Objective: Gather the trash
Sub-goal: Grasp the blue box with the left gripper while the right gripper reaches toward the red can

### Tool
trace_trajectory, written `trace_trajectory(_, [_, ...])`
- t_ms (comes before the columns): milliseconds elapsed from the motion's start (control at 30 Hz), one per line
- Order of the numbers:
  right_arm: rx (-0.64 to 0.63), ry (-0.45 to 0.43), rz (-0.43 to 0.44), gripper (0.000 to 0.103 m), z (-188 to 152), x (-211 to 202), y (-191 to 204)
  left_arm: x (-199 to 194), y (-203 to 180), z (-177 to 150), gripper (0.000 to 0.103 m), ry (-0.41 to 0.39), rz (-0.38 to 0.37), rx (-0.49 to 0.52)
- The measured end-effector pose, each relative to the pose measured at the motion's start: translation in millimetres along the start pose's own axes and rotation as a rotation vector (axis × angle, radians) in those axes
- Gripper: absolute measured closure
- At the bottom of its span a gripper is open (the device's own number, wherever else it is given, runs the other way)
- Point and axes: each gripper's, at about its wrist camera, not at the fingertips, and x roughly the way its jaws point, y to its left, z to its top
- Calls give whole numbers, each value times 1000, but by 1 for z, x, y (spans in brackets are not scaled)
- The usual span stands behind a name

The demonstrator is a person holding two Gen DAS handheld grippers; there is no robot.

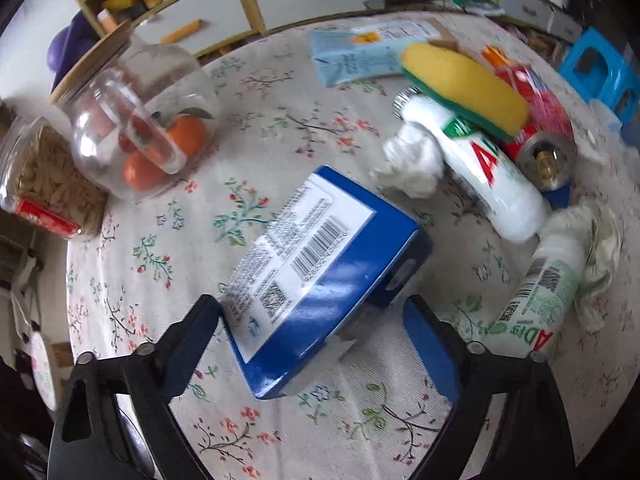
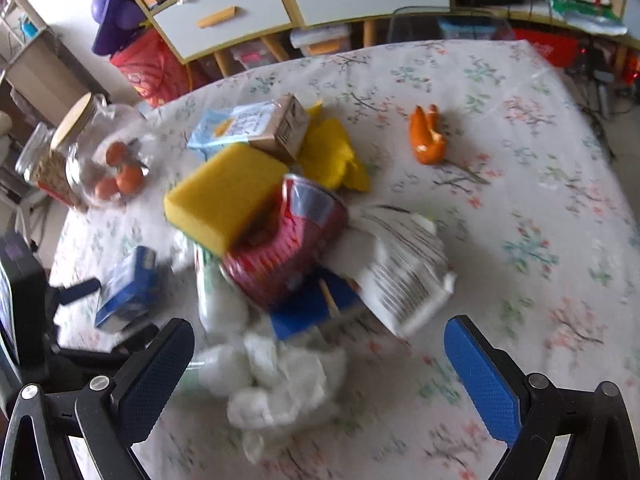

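Note:
A blue carton point(image 1: 320, 272) with a white barcode label lies on the floral tablecloth between the fingers of my open left gripper point(image 1: 316, 344); whether the pads touch it I cannot tell. It also shows in the right wrist view point(image 2: 128, 288), with the left gripper point(image 2: 108, 308) around it. My right gripper point(image 2: 320, 364) is open over crumpled white tissue point(image 2: 276, 380). A trash pile lies beyond: a yellow sponge point(image 2: 224, 196), a red can point(image 2: 292, 240), a white bottle point(image 1: 488, 168), a white packet point(image 2: 404, 272) and orange peel point(image 2: 426, 136).
A glass jar of oranges point(image 1: 140, 120) and a jar of seeds point(image 1: 44, 188) stand at the table's left edge. A light blue packet point(image 1: 352, 56), a brown box point(image 2: 284, 128) and a yellow cloth point(image 2: 332, 156) lie at the back. Cabinets stand behind the table.

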Motion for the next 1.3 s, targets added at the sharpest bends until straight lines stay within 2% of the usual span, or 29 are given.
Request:
trace_trajectory(33, [14, 6, 11, 1, 4, 6, -1, 0, 5, 0, 17, -2, -11, -24])
trace_trajectory(133, [46, 18, 46, 5, 13, 19, -1, -1, 17, -1, 34, -7, -21, -77])
trace_trajectory(167, [51, 16, 58, 7, 15, 22, 1, -1, 20, -2, 46, -4, -28, -86])
trace_trajectory(200, [52, 13, 67, 8, 17, 25, 3, 0, 22, -3, 64, 2, -46, -98])
trace_trajectory(233, [51, 12, 76, 10, 19, 28, 5, 3, 25, -5, 74, 18, -86, -117])
trace_trajectory(267, [49, 12, 83, 12, 20, 31, 7, 4, 28, -7, 78, 27, -119, -139])
trace_trajectory(400, [40, 26, 108, 18, 21, 43, 17, 2, 34, -10, 78, 22, -127, -157])
trace_trajectory(467, [35, 31, 109, 27, 21, 49, 21, -2, 37, -12, 78, 13, -135, -165])
trace_trajectory(567, [40, 47, 101, 33, 21, 60, 22, -14, 34, -13, 74, -14, -122, -139])
trace_trajectory(633, [57, 68, 108, 36, 20, 66, 19, -16, 30, -14, 57, -21, -106, -115])
trace_trajectory(667, [71, 79, 123, 37, 20, 70, 16, -17, 30, -15, 43, -25, -99, -109])
trace_trajectory(700, [82, 86, 135, 37, 20, 73, 14, -17, 29, -14, 37, -30, -82, -103])
trace_trajectory(800, [118, 95, 173, 37, 21, 76, 8, -18, 33, -9, 37, -37, -69, -114])
trace_trajectory(1000, [164, 103, 217, 40, 22, 74, 1, -22, 52, 1, 35, -77, -117, -223])
trace_trajectory(1133, [176, 101, 222, 44, 21, 68, -1, -11, 55, 5, 36, -54, -134, -293])
trace_trajectory(1167, [176, 98, 221, 45, 21, 65, -2, -7, 55, 7, 39, -49, -152, -316])
trace_trajectory(1233, [175, 94, 220, 47, 20, 61, -2, -5, 57, 9, 62, -40, -177, -355])
trace_trajectory(1267, [176, 92, 219, 48, 20, 59, -2, -4, 57, 10, 78, -36, -185, -369])
trace_trajectory(1300, [176, 89, 219, 49, 20, 55, -4, -5, 58, 10, 78, -39, -183, -384])
